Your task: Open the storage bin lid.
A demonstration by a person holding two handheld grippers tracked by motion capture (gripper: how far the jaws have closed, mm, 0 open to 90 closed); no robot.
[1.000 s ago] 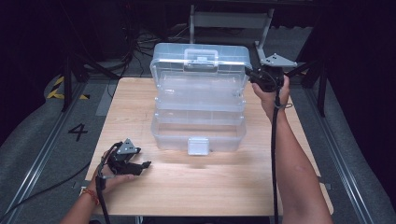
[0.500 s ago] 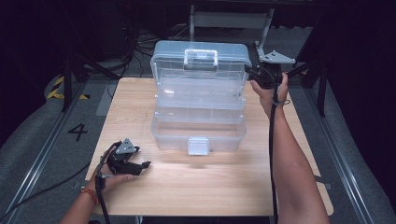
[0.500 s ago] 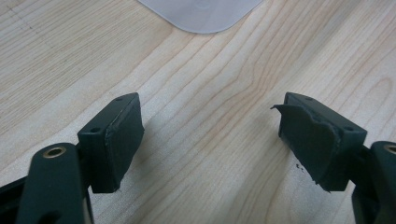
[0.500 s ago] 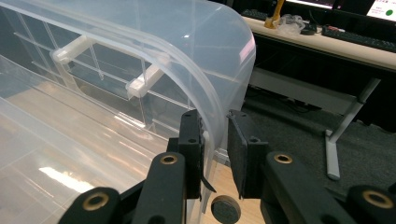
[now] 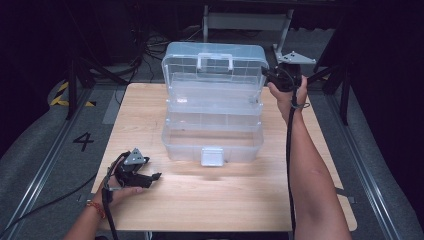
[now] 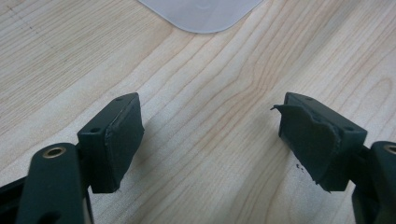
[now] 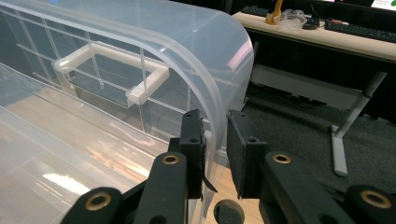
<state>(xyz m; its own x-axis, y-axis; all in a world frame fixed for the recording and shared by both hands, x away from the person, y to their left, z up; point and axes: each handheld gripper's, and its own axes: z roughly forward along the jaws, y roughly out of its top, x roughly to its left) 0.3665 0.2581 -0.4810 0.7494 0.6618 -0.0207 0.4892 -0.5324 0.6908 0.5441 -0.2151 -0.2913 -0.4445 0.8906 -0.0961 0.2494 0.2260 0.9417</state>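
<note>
A clear plastic tool box (image 5: pixel 212 135) stands mid-table with its tiered trays fanned out and its lid (image 5: pixel 215 67) swung up at the back. The lid carries a white handle (image 5: pixel 215 61); a white latch (image 5: pixel 212 156) hangs at the front. My right gripper (image 5: pixel 266 75) is at the lid's right edge. In the right gripper view, the right gripper (image 7: pixel 215 140) is shut on the lid's rim (image 7: pixel 212 100), with the handle (image 7: pixel 112 65) to its left. My left gripper (image 5: pixel 154 176) rests on the table at the front left. Its jaws (image 6: pixel 210 135) stand wide open, below a box corner (image 6: pixel 205 14).
The wooden table (image 5: pixel 225 200) has bare room in front of and beside the box. Grey floor with a painted 4 (image 5: pixel 83 141) and cables lies to the left. A metal stand (image 5: pixel 245 20) is behind the table, and a desk (image 7: pixel 327 37) is farther off.
The right gripper has carried the lid's right edge farther up and back, so the lid stands more upright. The left gripper has stayed in place, open.
</note>
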